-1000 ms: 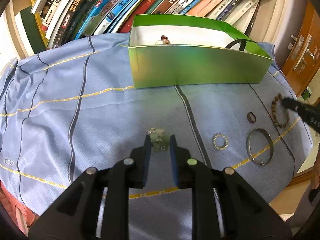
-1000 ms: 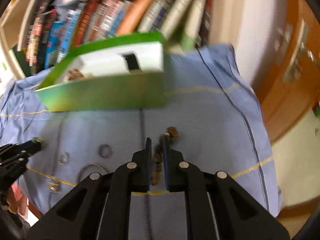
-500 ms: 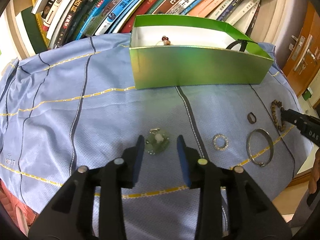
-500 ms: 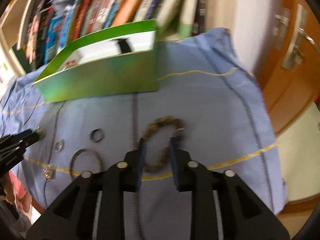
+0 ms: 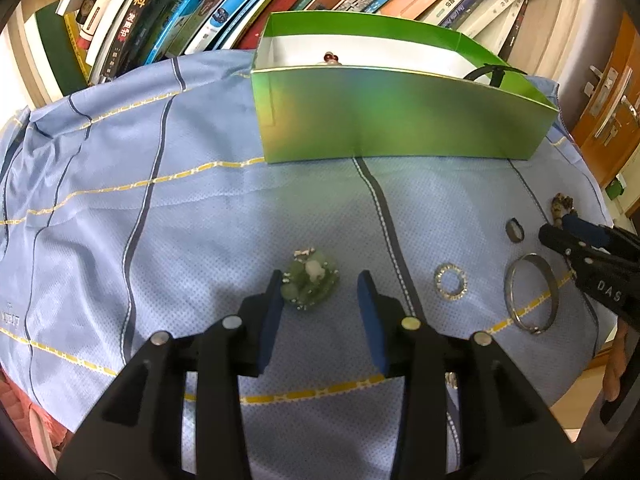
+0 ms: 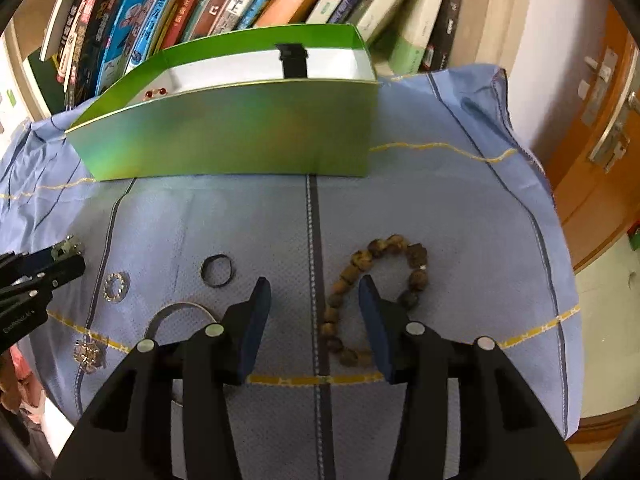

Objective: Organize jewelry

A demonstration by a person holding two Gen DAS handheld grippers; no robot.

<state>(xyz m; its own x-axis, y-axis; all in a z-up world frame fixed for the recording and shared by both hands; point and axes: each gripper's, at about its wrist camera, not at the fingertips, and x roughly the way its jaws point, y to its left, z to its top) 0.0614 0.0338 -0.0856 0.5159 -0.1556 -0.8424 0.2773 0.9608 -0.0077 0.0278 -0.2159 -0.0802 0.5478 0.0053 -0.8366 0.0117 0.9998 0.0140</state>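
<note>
A green box [image 5: 400,116] stands at the back of the blue cloth [image 5: 180,208], with red beads [image 5: 331,57] and a black band [image 5: 490,72] inside. My left gripper [image 5: 320,292] is open around a green jade piece [image 5: 310,282] lying on the cloth. My right gripper [image 6: 314,300] is open over the left side of a brown bead bracelet [image 6: 384,272] that lies flat. A dark ring [image 6: 217,271], a sparkly ring [image 6: 117,286], a silver bangle [image 5: 530,294] and a small brooch [image 6: 88,354] lie between the grippers.
A row of leaning books [image 5: 240,4] fills the shelf behind the box. A wooden door with metal handles [image 6: 600,128] is at the right. The cloth's front edge drops off near both grippers.
Both grippers have opened. The left let go of the jade piece, the right let go of the brown bracelet, which now lies spread on the cloth. Both have drawn back a little.
</note>
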